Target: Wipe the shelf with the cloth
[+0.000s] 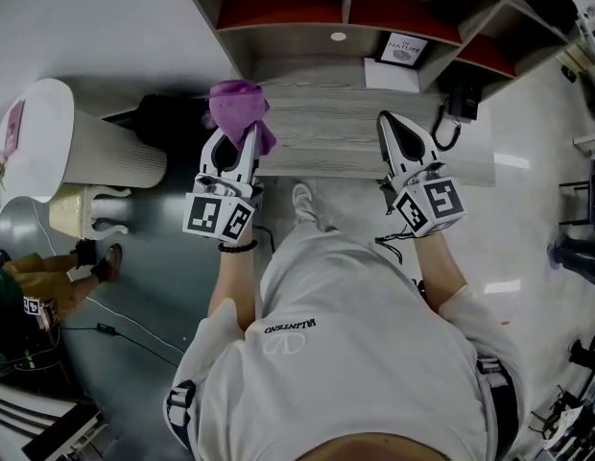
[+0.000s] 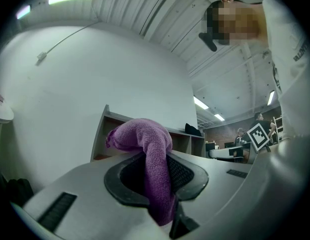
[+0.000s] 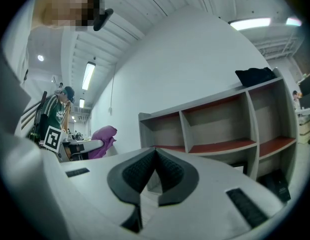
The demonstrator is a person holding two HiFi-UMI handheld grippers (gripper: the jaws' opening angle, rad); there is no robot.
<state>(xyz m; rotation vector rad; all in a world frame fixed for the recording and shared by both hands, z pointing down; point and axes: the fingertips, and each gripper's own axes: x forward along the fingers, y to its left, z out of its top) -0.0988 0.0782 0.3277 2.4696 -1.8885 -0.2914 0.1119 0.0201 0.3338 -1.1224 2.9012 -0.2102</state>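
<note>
A purple cloth (image 1: 238, 111) is pinched in my left gripper (image 1: 236, 140), bunched above the jaws over the left end of the grey wooden shelf top (image 1: 345, 128). In the left gripper view the cloth (image 2: 147, 154) droops down between the shut pads. My right gripper (image 1: 401, 138) hovers over the right part of the same shelf top, jaws closed with nothing between them. In the right gripper view the shelf unit (image 3: 215, 124) with red-floored compartments stands ahead, and the cloth (image 3: 102, 139) shows at the far left.
A framed card (image 1: 403, 50) and a white sheet (image 1: 391, 75) rest at the back of the shelf top. A black cable and plug (image 1: 455, 113) hang at its right end. A white ribbed lamp or stool (image 1: 67, 142) stands left. Another person (image 1: 48, 286) sits at lower left.
</note>
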